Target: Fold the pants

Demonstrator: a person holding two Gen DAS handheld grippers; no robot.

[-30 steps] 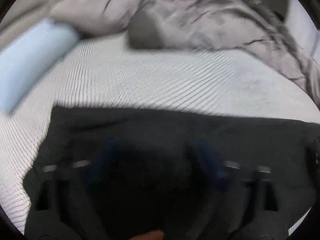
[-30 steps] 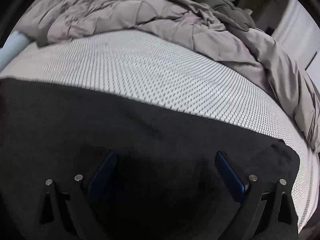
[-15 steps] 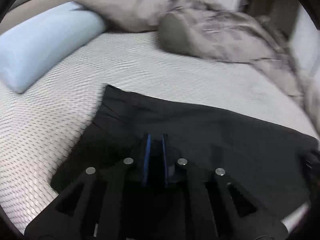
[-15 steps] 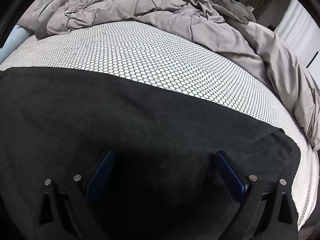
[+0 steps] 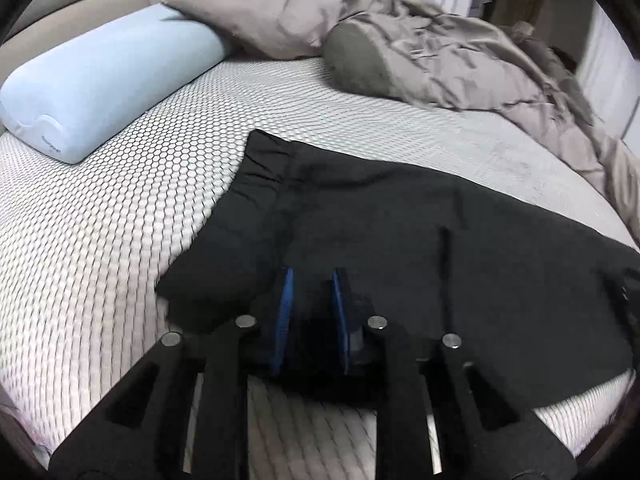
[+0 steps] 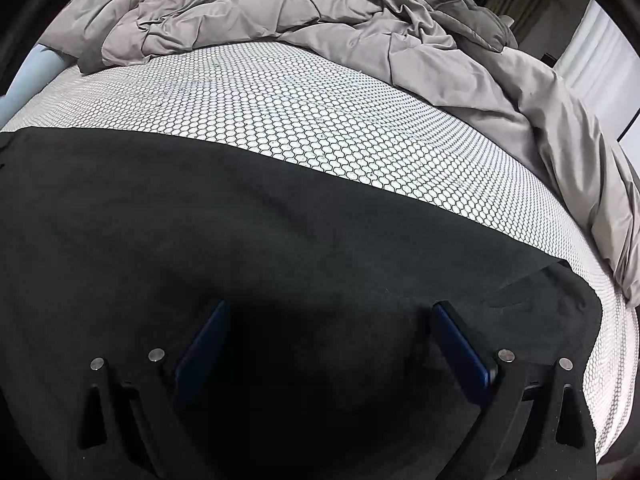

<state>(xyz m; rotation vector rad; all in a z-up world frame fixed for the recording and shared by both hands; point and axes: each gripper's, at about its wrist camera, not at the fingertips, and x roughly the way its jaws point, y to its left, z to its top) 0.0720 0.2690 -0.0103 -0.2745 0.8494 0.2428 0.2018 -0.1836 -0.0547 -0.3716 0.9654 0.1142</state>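
- Since the earlier frame the left gripper (image 5: pixel 310 280) has drawn back toward 6 o'clock, its jaws closing from spread to a narrow pinch on the near hem of the pants (image 5: pixel 420 220).
- The pants lie flat on the bed (image 5: pixel 120 220), long axis from 9 to 3 o'clock, waistband at 11 o'clock of the left jaws.
- The right gripper (image 6: pixel 332 312) hovers spread over the cloth, gripping nothing.

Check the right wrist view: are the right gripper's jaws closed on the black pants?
No: the right gripper has its blue pads spread wide apart over the flat black pants, with no fabric pinched between them.
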